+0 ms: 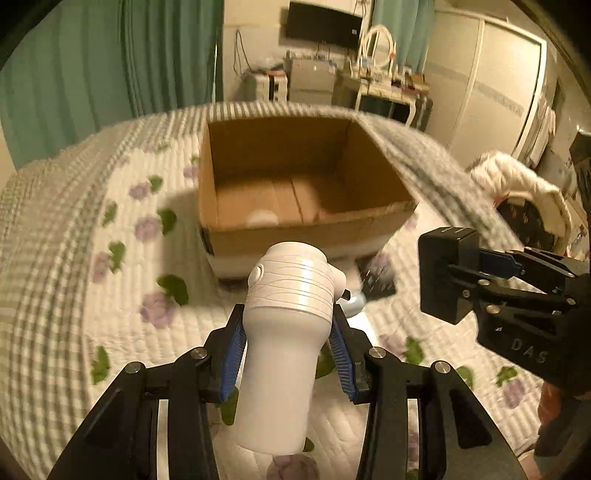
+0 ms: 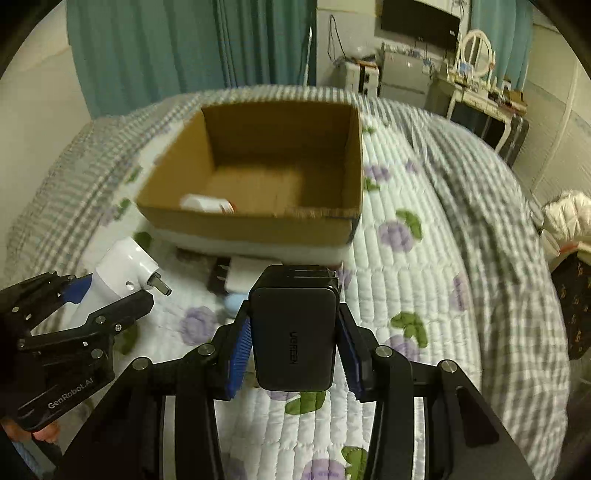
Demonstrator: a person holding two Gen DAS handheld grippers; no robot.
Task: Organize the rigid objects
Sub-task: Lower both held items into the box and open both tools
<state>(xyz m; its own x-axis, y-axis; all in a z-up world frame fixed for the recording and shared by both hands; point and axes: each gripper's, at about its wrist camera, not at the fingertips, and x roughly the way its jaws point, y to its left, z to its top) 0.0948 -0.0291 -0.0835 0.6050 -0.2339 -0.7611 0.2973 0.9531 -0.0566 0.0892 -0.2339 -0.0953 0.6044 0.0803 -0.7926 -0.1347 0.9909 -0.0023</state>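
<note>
With our left gripper (image 1: 286,354) clamped on the white device (image 1: 284,332) and right gripper (image 2: 293,350) on the black charger (image 2: 293,332), we should clear the cardboard box (image 1: 295,236) near rim before releasing.

A quilt (image 1: 55,258) with purple flowers and green leaves fills the middle and lower frame in both views, a grey checked blanket (image 2: 517,258) lying over its right side. Green curtains (image 1: 92,74) hang at upper left, and a dark screen (image 1: 323,24) is on the wall at top centre, above a cluttered white desk (image 1: 384,88) with a round mirror (image 1: 380,44). A pale wardrobe (image 1: 491,92) stands at upper right, and a white jacket (image 1: 513,177) lies at the right edge.
</note>
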